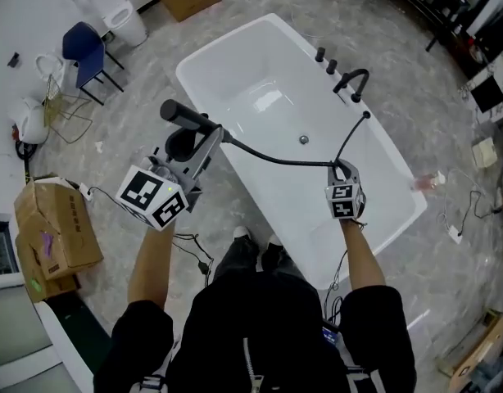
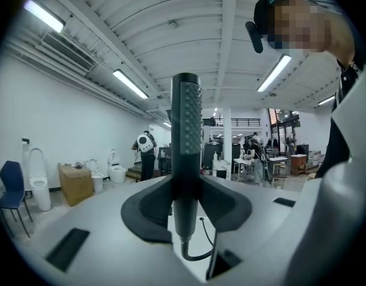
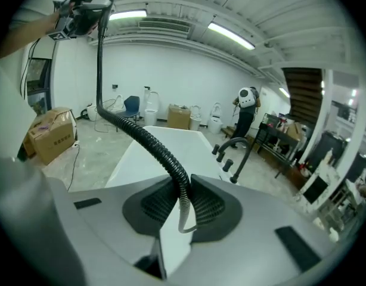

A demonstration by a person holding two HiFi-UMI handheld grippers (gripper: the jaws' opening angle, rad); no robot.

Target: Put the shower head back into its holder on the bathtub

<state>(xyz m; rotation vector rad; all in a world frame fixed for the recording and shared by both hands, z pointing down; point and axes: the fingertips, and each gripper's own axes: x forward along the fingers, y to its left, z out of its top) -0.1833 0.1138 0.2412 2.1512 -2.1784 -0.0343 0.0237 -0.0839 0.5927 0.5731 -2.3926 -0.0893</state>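
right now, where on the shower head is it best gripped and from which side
Grip the shower head on its slim straight handle, just above the hose joint, jaws closing across it from both sides, as the left gripper does.

Right gripper fingers hidden under cube in head view; bathtub holder too small to tell.

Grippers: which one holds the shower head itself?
The left gripper, clamped on the shower head; the right gripper grips only the hose.
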